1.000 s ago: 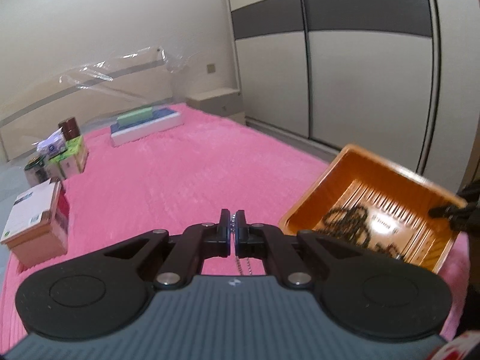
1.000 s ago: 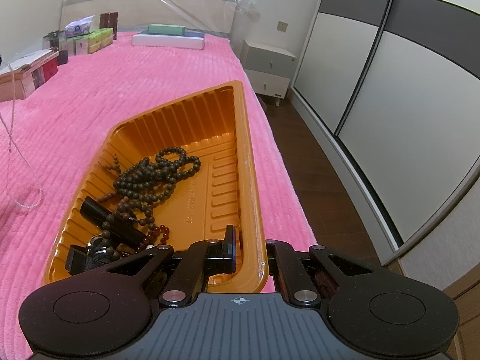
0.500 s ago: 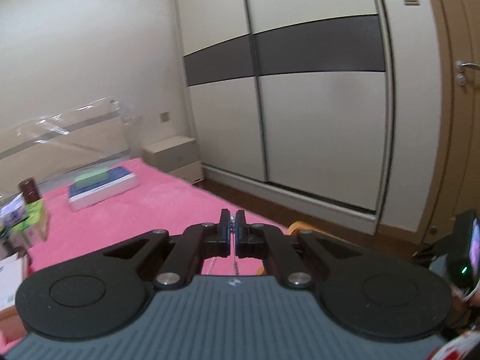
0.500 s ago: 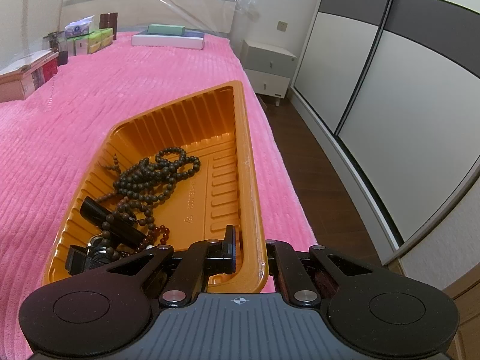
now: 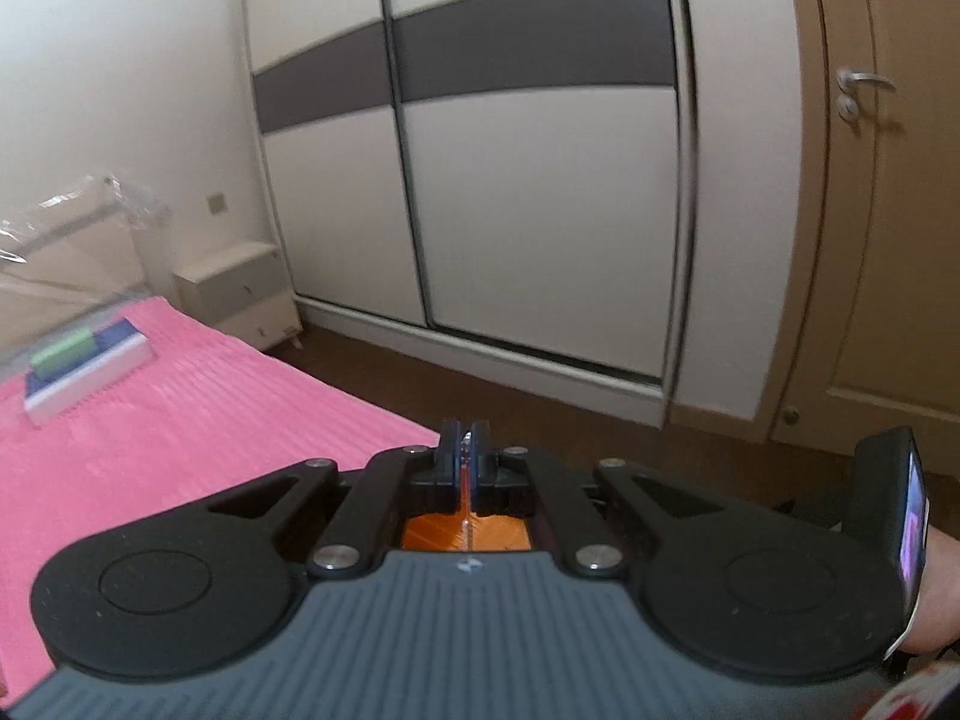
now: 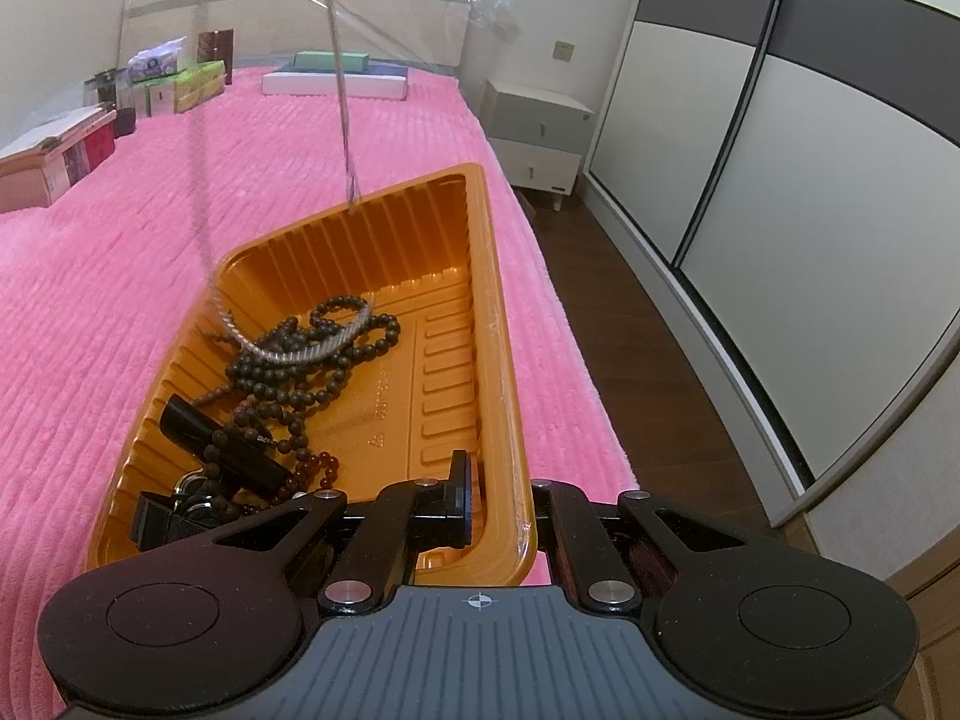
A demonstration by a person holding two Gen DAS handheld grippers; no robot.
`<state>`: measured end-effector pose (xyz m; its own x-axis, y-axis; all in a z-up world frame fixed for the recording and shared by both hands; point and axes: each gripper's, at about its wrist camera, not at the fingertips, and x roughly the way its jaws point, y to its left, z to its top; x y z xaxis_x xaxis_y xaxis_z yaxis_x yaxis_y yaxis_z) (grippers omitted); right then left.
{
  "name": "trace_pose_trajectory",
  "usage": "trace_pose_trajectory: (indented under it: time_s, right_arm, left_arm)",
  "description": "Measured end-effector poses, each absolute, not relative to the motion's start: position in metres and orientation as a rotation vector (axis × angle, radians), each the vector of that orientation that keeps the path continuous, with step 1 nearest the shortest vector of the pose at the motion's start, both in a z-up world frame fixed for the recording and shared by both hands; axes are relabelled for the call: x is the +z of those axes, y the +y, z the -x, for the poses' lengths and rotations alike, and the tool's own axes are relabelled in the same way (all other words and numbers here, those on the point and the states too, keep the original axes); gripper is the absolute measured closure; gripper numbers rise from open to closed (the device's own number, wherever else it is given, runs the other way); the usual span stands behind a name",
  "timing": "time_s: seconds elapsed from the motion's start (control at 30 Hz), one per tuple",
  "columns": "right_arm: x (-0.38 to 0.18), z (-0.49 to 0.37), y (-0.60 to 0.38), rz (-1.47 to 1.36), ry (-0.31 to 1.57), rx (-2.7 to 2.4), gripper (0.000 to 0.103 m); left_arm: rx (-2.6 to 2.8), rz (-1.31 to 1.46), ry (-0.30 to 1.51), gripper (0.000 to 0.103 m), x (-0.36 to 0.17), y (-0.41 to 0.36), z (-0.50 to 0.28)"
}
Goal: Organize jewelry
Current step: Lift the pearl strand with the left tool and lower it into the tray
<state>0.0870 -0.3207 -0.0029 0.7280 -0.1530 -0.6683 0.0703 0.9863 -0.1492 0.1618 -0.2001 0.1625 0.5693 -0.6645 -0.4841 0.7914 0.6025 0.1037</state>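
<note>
Left gripper [image 5: 463, 450]: clamped on silver chain [image 6: 336, 60], now carried above orange tray [image 6: 501, 360]
Chain: loop now draped on dark beads [image 6: 312, 372], tray's 11 o'clock
Right gripper [image 6: 501, 507]: clamped on tray rim, unmoved
Meaning: release due

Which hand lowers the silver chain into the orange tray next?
Left. Left gripper pinches the chain hanging over the orange tray; right gripper is clamped on the tray's rim, steadying it.

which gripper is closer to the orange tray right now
Right. The right gripper is clamped on the orange tray's near rim. The left gripper is above it, pinching a silver chain that hangs into it.
</note>
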Motion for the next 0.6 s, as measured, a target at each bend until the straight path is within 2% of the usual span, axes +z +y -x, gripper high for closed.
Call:
trace_pose_trajectory:
  time_s: [0.33,0.6]
  right_arm:
    - [-0.005,-0.087,-0.324,0.107,0.75,-0.126,0.097]
    - [-0.008,-0.089,-0.327,0.099,0.757,-0.128,0.097]
  left_arm:
    - [-0.911,-0.351,0.551,0.099,0.119,-0.228,-0.178]
    - [-0.865,-0.315,0.577,0.097,0.111,-0.212,-0.194]
